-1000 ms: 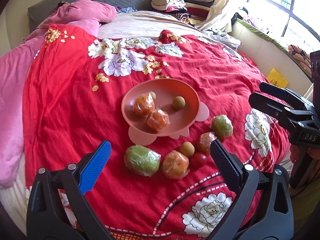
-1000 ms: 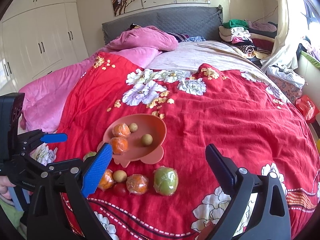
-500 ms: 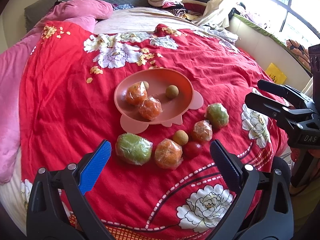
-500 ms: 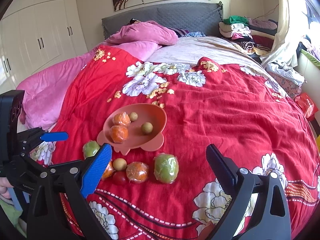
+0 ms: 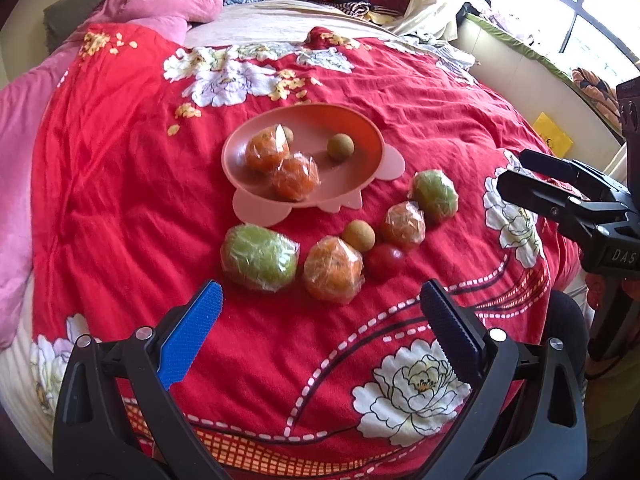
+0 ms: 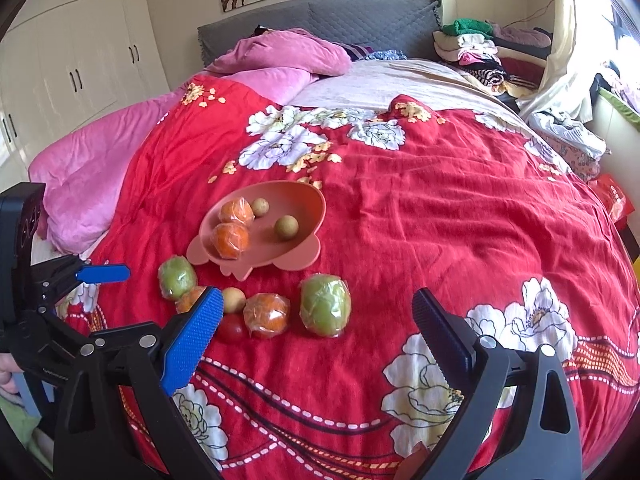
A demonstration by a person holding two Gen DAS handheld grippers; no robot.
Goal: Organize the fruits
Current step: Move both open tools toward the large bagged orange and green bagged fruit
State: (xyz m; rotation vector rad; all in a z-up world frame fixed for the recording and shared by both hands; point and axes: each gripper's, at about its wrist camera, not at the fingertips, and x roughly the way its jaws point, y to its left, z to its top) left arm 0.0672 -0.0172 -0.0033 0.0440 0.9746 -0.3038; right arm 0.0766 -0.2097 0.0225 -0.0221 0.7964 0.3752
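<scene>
A red floral quilt (image 5: 120,184) covers the bed. On it sits a shallow pink plastic bowl (image 5: 368,136) holding two film-wrapped oranges (image 5: 294,174) and two small brown longans (image 5: 340,147). At the bowl's six o'clock in the left wrist view lie two wrapped green fruits (image 5: 259,258), two more wrapped oranges (image 5: 333,270), a longan and a small red tomato (image 5: 385,261). The left gripper (image 5: 320,304) and the right gripper (image 6: 316,312) both hover spread wide, holding nothing, the loose fruit just beyond their tips.
</scene>
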